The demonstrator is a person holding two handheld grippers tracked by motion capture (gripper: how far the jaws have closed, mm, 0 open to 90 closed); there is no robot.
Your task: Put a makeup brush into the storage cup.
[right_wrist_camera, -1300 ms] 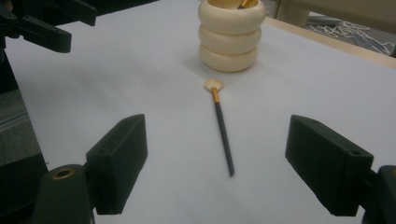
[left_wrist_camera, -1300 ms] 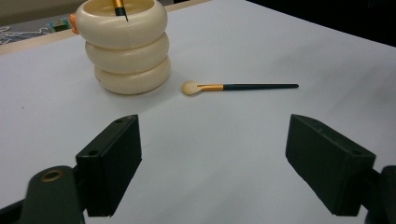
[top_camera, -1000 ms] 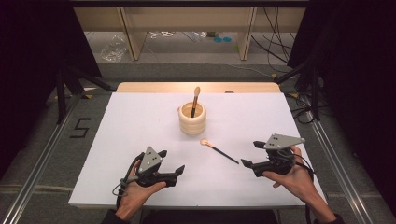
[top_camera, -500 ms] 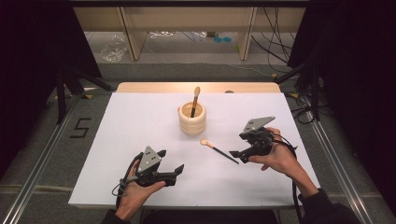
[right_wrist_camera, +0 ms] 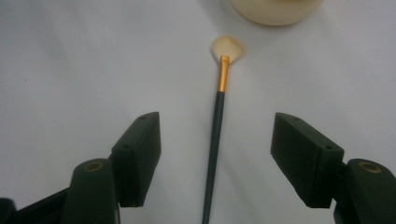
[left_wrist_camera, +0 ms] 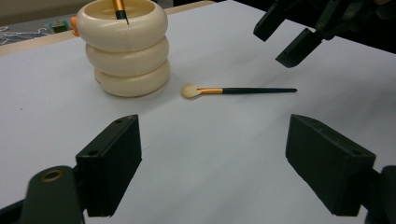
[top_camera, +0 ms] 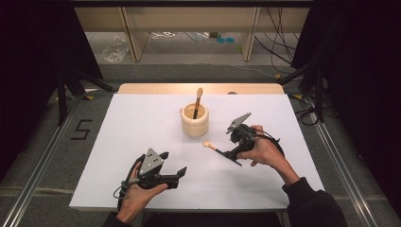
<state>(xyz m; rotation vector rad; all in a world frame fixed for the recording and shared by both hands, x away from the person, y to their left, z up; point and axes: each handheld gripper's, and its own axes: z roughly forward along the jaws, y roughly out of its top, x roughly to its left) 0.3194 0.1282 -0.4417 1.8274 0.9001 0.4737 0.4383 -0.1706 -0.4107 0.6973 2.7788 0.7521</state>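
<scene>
Item: makeup brush (right_wrist_camera: 218, 116) — dark slim handle, gold collar, pale fluffy tip. Lies flat on the white table (top_camera: 142, 123), centre of the high view, tip just beside the cream ribbed holder (top_camera: 194, 120), not touching it.

Item: holder — three stacked rings, upright, upper centre of the high view; a second brush (top_camera: 197, 100) stands in it, tip up.

Item: right gripper (right_wrist_camera: 215, 163) — right of centre in the high view, tilted down over the loose brush. Jaws spread either side of the handle and have just been closing; the handle runs up the middle of the gap, pads clear of it.

Item: left gripper (top_camera: 174, 173) — lower left of the high view, resting low on the table, jaws wide apart, nothing between them.

Handling note, step in hand — picking up the loose brush: probably best to lower until the pads flank the handle below the collar, keep it centred, close squarely across it. The handle is thin and round, so it may roll or slip from a skewed pinch.
</scene>
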